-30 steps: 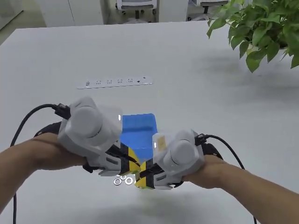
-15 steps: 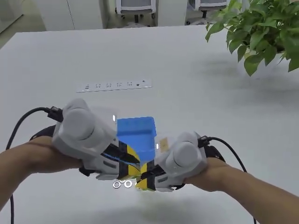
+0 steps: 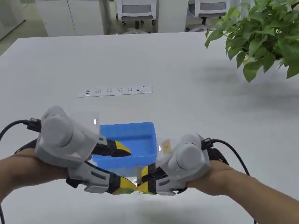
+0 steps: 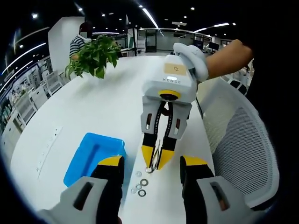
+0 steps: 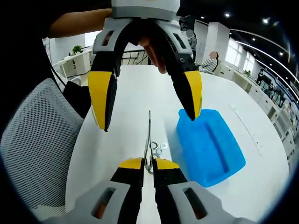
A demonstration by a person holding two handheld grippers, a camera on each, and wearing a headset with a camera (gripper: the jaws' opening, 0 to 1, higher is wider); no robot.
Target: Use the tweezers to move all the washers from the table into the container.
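At six o'clock in the right gripper view, the right gripper [image 5: 148,164] has its yellow-tipped jaws drawn almost together, pinching the tweezers [image 5: 149,135], whose thin blades run up toward twelve o'clock over the white table [image 5: 117,140]. Just beside the blades, toward three o'clock, lie the washers [image 5: 159,148] in a small cluster on the table, close to the near edge of the blue container [image 5: 210,144] but outside it. Facing it from twelve o'clock, the left gripper [image 5: 147,95] hangs with its jaws spread wide, one tip over the container's edge. The left gripper view gives the reverse: its own jaws stand far apart at six o'clock, the washers [image 4: 140,184] lie between them, and the right gripper [image 4: 156,157] comes down from one o'clock, tilted toward the table. This view also takes in a mesh chair [image 4: 233,140] at three o'clock and a plant [image 4: 93,56] at ten o'clock. From the head view, both hands are held low and close at six o'clock, jaws pointing inward at each other, with a power strip [image 3: 114,89] at eleven o'clock. There the gripper bodies cover the washers and most of the tweezers. Whether the blades hold a washer cannot be told.
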